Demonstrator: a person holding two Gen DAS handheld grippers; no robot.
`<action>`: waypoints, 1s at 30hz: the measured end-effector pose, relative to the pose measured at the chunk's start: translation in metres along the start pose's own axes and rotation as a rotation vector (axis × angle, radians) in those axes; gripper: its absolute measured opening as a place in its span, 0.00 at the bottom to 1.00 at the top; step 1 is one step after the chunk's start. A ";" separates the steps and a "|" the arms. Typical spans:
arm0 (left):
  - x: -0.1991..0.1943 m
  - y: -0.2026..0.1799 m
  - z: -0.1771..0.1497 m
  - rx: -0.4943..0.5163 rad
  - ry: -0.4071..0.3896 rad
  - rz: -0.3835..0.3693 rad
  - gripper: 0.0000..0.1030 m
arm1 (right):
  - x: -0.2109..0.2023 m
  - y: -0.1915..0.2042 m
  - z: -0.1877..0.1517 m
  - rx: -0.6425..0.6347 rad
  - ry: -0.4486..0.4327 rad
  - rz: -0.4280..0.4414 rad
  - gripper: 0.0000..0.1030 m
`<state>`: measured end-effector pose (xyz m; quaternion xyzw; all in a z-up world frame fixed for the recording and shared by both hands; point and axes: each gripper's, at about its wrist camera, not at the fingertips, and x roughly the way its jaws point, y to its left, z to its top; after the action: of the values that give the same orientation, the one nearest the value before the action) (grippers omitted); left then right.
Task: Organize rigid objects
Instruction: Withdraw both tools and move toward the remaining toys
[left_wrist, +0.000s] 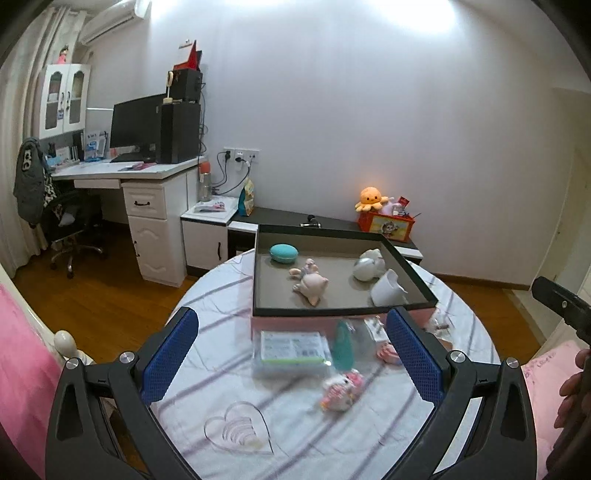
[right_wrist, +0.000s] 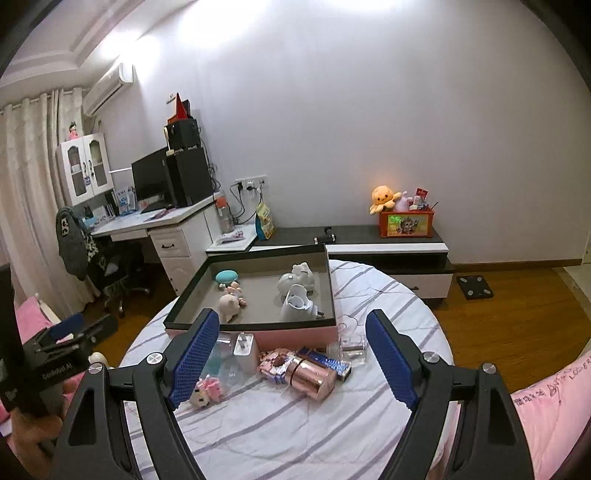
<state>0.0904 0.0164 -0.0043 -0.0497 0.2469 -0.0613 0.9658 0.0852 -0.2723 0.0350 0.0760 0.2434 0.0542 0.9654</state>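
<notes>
A black-rimmed box (left_wrist: 343, 312) with a pink base stands on the round striped table (left_wrist: 280, 424). It holds a teal case (left_wrist: 283, 253), a pig figurine (left_wrist: 312, 286), a white figure (left_wrist: 367, 266) and a white cup (left_wrist: 388, 290). My left gripper (left_wrist: 291, 321) is open above a clear card case (left_wrist: 291, 352), a teal piece (left_wrist: 343, 345), a pink-white toy (left_wrist: 343, 389) and a clear heart cutter (left_wrist: 240, 430). My right gripper (right_wrist: 291, 321) is open over a rose-gold cylinder (right_wrist: 314, 378), a pink block toy (right_wrist: 275, 363), a white charger (right_wrist: 245, 350) and a clear box (right_wrist: 352, 349).
Pink bedding (right_wrist: 554, 413) lies at the table's near right. A white desk (left_wrist: 147, 173) with a monitor and an office chair (left_wrist: 70, 225) are at the far left. A low black cabinet (right_wrist: 388, 236) with an orange toy box runs along the wall.
</notes>
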 end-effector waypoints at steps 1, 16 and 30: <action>-0.003 -0.001 -0.002 0.001 -0.003 0.000 1.00 | -0.003 0.000 -0.003 0.001 -0.004 -0.004 0.80; -0.039 -0.021 -0.029 0.046 -0.003 0.010 1.00 | -0.017 0.017 -0.038 -0.014 0.030 0.020 0.81; -0.039 -0.019 -0.035 0.048 0.012 0.016 1.00 | -0.019 0.021 -0.044 -0.028 0.048 0.019 0.81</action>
<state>0.0373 0.0006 -0.0141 -0.0243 0.2514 -0.0596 0.9657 0.0459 -0.2495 0.0092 0.0636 0.2652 0.0686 0.9596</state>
